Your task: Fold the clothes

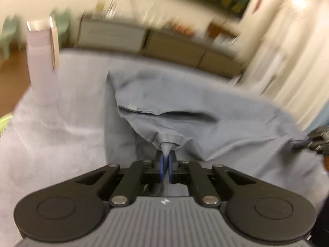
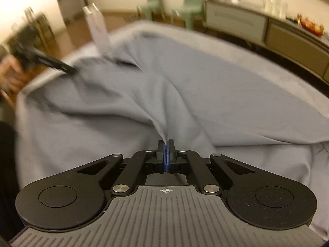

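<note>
Item: blue-grey garment (image 1: 216,111), one piece, spread over a table covered with a pale cloth (image 1: 61,144). Lies loose and rumpled across the middle and right of the surface; a hemmed corner is drawn up toward the near edge, and a pocket or slit opening shows just behind it. No finished fold visible.

Left gripper (image 1: 166,160): clenched on the hemmed corner of the garment, cloth bunched into a small peak between the blue pads.

Right gripper (image 2: 167,150): clenched on a ridge of the same garment, fabric pulled into long creases running away from it toward the far left. In this view the left gripper appears at far left, held by a hand (image 2: 8,70), biting the garment's edge.

Also present: pale bottle with metal cap (image 1: 43,61), upright on the cloth at far left, close beside the garment's far edge; low cabinets (image 2: 267,26) along the far wall; green chairs (image 2: 189,4).

Progress, judged: early. Both holds are taken and the garment is lifted at two points; the folding over, laying down and smoothing all appear still to come. Both views are motion-blurred, so finer detail of the garment cannot be told
</note>
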Demonstrator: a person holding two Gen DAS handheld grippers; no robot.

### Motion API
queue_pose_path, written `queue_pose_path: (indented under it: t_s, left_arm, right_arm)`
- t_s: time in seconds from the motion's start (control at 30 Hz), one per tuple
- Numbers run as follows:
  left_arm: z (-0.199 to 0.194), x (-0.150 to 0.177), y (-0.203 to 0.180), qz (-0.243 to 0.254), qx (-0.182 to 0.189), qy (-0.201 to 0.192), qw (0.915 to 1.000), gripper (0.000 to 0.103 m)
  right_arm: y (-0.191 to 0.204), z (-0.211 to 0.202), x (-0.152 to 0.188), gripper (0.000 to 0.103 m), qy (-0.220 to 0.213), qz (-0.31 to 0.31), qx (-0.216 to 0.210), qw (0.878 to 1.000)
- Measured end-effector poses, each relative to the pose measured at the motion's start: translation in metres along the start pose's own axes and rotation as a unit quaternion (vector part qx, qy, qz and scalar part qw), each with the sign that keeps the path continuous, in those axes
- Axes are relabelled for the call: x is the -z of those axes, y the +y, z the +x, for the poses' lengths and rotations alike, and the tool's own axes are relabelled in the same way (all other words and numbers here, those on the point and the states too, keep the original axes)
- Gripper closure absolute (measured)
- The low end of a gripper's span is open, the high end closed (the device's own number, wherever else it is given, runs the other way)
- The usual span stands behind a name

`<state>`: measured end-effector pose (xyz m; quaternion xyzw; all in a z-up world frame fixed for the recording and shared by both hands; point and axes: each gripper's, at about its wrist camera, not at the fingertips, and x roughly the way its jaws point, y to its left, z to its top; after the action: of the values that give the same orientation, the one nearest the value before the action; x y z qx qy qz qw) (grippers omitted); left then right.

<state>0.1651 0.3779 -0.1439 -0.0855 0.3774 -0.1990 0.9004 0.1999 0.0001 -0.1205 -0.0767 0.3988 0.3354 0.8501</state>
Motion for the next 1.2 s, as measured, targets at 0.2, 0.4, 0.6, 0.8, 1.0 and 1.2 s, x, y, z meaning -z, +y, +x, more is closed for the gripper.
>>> queue_pose_path:
  t_s: [0.2,0.4,0.6,0.8,1.0,1.2]
  left_arm:
    - [-0.001,0.047,0.005,0.045,-0.021,0.137,0.9893,0.097]
    - [-0.002,0.03,-0.003,0.06,-0.029,0.122,0.9903,0.051]
    - [0.029,-0.022,0.028,-0.054,-0.031,0.043,0.9972,0.025]
    - [0.117,-0.067,0.049,-0.088,-0.102,0.049,0.9897,0.026]
    - [0.163,-0.092,0.054,-0.104,-0.096,0.074,0.9871,0.041]
    - [0.161,-0.121,-0.018,0.016,-0.034,0.042,0.9984,0.092]
  right_arm:
    - [0.051,0.007,0.073,0.103,0.092,-0.031,-0.057,0.994]
    - [0.029,-0.033,0.053,0.048,0.027,0.038,-0.088,0.995]
    - [-0.044,-0.076,0.011,0.017,-0.083,0.133,-0.049,0.986]
    - [-0.086,-0.019,-0.016,0.017,-0.054,0.181,0.028,0.982]
    - [-0.084,0.032,-0.014,0.015,-0.012,0.163,0.024,0.986]
    - [-0.049,0.054,0.011,0.075,0.049,0.089,-0.085,0.991]
